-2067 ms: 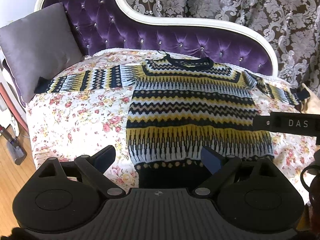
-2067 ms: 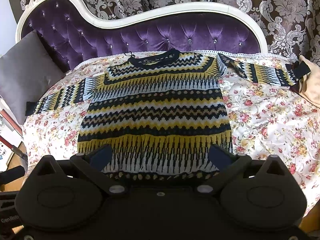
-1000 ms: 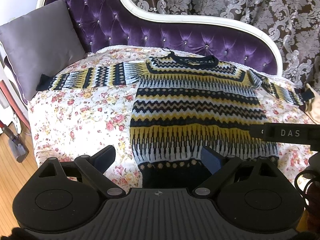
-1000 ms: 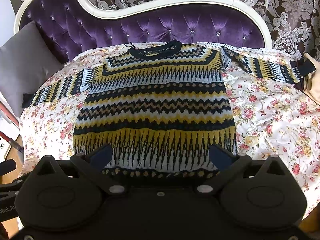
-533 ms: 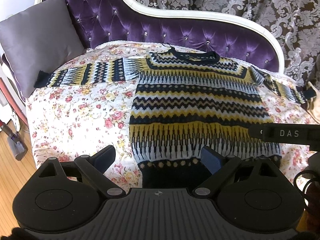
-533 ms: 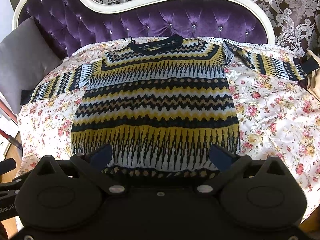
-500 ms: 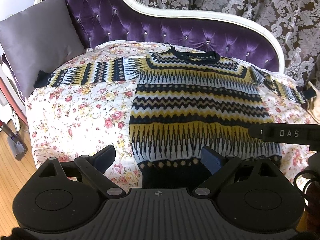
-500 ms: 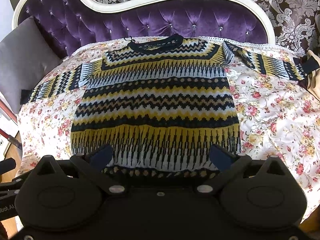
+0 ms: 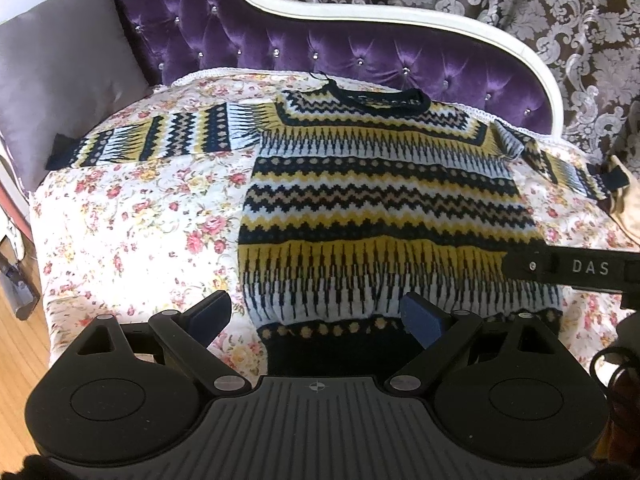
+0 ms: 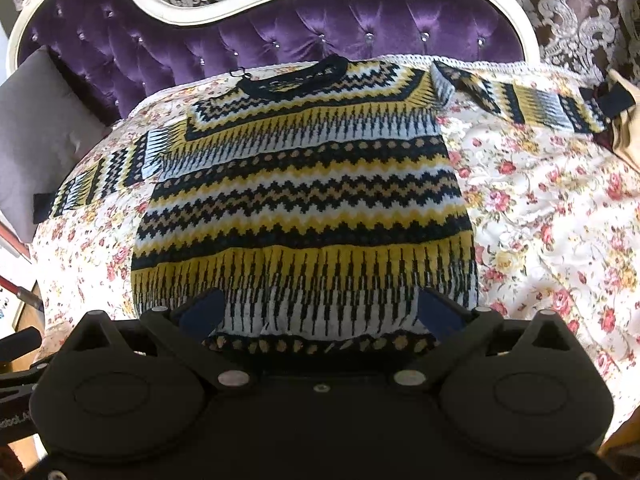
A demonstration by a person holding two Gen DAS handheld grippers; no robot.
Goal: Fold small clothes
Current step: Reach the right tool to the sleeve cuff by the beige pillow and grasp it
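Note:
A yellow, navy and white patterned knit sweater [image 9: 380,208] lies flat, front up, on a floral sheet, sleeves spread to both sides. It also shows in the right wrist view [image 10: 308,200]. My left gripper [image 9: 316,316] is open and empty, just above the sweater's hem near its left corner. My right gripper [image 10: 320,312] is open and empty over the middle of the hem. The right gripper's body crosses the left wrist view at the right edge.
The floral sheet [image 9: 132,220] covers a purple tufted sofa with a white frame [image 9: 360,48]. A grey cushion [image 9: 60,80] leans at the left end. A beige cloth [image 10: 624,128] lies at the right end. Wooden floor [image 9: 16,344] shows at lower left.
Both grippers have moved forward and lower toward the sweater's hem; the sweater looms larger. Both stay open. The sweater has not moved.

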